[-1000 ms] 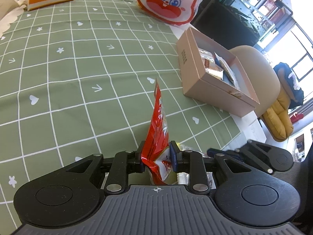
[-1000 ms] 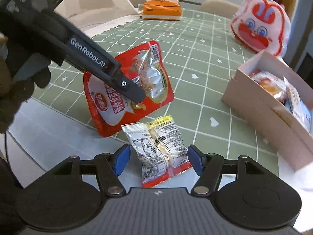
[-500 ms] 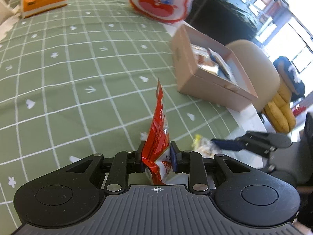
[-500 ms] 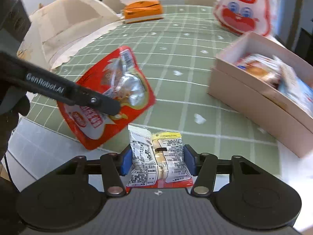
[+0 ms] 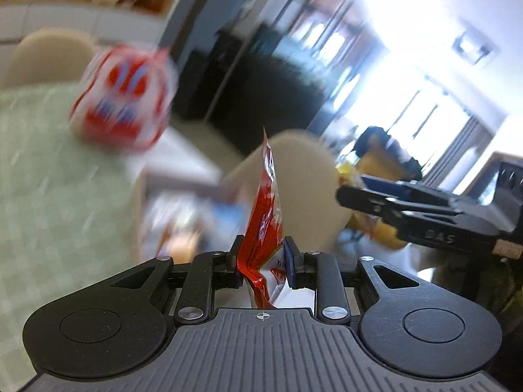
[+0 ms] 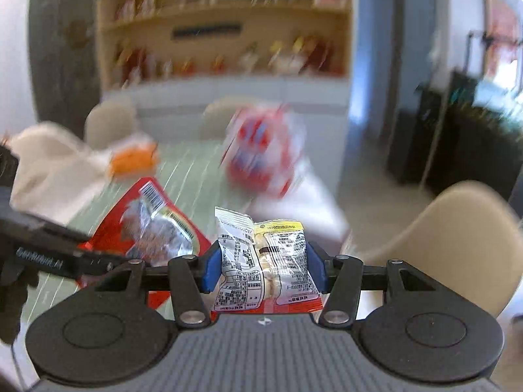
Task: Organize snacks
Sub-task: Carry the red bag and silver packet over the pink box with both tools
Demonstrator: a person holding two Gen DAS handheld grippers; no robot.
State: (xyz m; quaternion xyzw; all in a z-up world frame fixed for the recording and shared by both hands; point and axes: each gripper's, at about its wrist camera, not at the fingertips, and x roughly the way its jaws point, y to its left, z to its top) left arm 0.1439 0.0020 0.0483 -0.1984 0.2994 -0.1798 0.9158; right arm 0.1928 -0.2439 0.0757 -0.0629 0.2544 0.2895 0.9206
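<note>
Left tongs clamp the red pouch, right tongs grip the white packet; carry both level, release low inside the box.

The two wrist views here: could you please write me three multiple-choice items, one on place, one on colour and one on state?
1. Where is the red pouch?
A. Between the left gripper's pads
B. Flat on the table
C. In the box

2. What colour are the right gripper's pads?
A. Green
B. Blue
C. Yellow

3. What state is the right gripper in?
A. Open and empty
B. Out of view
C. Shut on the clear packet

Answers: 1 A, the pouch stands pinched there; 2 B, they show blue beside the packet; 3 C, both pads press the packet's sides.
</note>
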